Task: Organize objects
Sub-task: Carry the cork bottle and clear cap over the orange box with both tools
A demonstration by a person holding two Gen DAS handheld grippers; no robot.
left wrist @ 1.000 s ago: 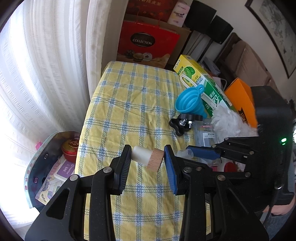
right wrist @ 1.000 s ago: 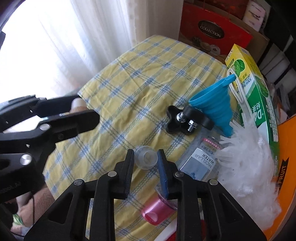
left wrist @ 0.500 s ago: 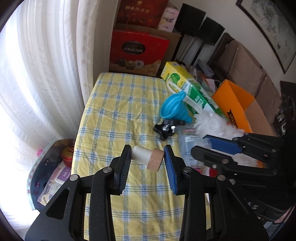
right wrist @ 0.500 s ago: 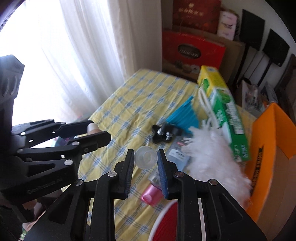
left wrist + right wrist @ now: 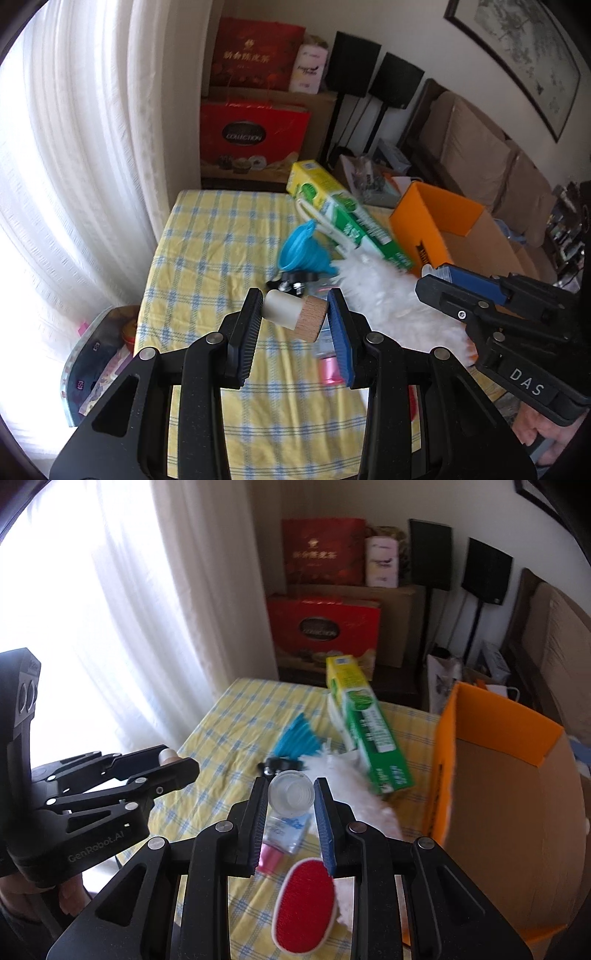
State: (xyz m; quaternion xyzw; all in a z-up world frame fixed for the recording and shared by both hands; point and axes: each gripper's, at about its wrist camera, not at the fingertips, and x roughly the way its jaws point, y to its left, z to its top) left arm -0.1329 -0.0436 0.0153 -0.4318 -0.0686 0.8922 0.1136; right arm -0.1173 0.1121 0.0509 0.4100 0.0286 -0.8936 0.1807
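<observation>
My left gripper (image 5: 295, 314) is shut on a white stopper with a wooden cap (image 5: 295, 314), held well above the yellow checked table (image 5: 207, 251). My right gripper (image 5: 290, 794) is shut on a small clear plastic cup (image 5: 290, 794), also raised above the table. Each gripper shows in the other's view: the right one (image 5: 436, 277) at the right, the left one (image 5: 177, 760) at the left. An open orange cardboard box (image 5: 517, 786) stands to the right of the table.
On the table lie a blue funnel (image 5: 299, 247), a black knob (image 5: 291, 284), a green and yellow carton (image 5: 347, 218), a white fluffy duster (image 5: 391, 291), a clear packet with a pink cap (image 5: 280, 834) and a red brush (image 5: 303, 904). Curtains hang at the left.
Both grippers have risen and pulled back from the table with their objects still held. The orange box has come further into view.
</observation>
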